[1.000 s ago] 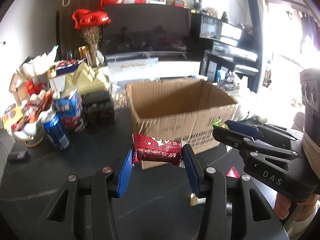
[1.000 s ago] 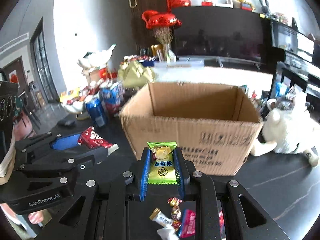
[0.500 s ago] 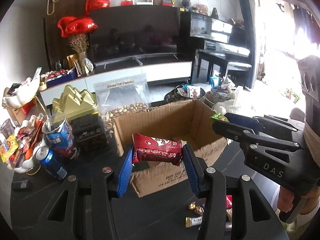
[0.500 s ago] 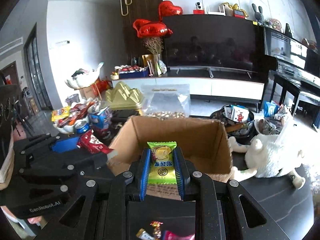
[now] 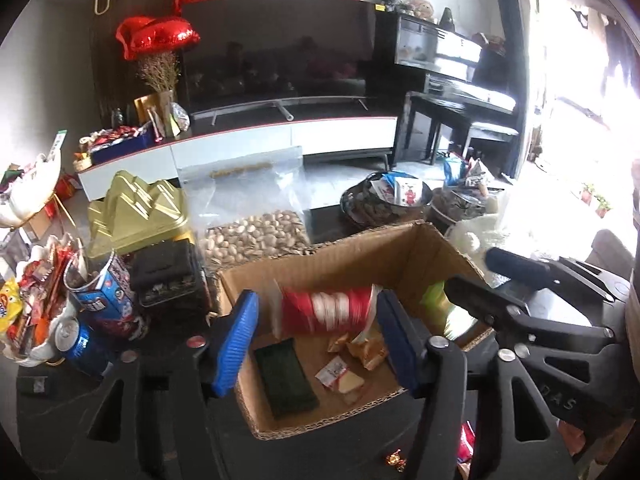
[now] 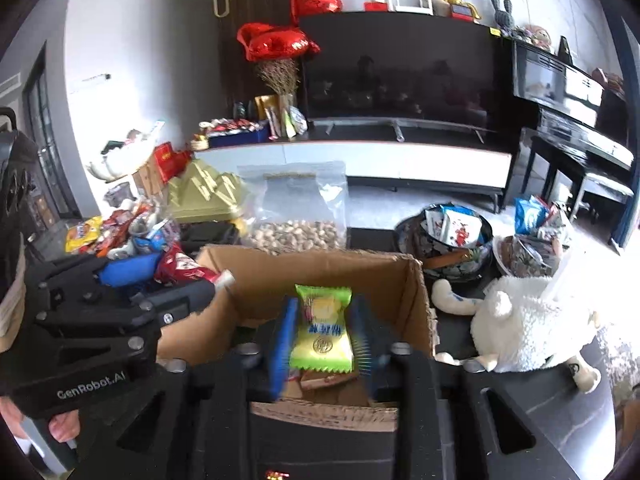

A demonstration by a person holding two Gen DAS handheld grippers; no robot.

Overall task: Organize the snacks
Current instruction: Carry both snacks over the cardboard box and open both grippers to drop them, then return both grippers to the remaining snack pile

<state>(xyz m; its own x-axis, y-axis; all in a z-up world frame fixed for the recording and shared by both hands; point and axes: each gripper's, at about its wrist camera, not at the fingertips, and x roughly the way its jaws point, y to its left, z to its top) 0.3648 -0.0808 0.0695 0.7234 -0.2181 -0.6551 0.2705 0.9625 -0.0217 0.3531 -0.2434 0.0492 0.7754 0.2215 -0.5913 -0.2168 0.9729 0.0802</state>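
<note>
An open cardboard box (image 5: 348,248) stands on the dark table; it also shows in the right wrist view (image 6: 320,264). My left gripper (image 5: 316,336) is over the box with its jaws spread. The red snack packet (image 5: 324,312) is blurred between them, touching neither pad, dropping into the box. My right gripper (image 6: 323,340) is over the box too, jaws slightly apart, with the green candy packet (image 6: 323,332) loose between the blurred pads. Small wrapped sweets (image 5: 352,356) and a dark green packet (image 5: 286,376) lie on the box floor.
A bag of pistachios (image 5: 256,232), a gold tin (image 5: 136,212), a dark box (image 5: 168,276) and cans (image 5: 80,344) stand left and behind the box. Bowls of snacks (image 6: 444,236) and a white plush toy (image 6: 524,320) are on the right. Loose candies (image 5: 394,458) lie on the near table.
Both grippers rose and moved forward over the box. Both opened: the red packet left the left pads and is falling, and the green packet is coming loose.
</note>
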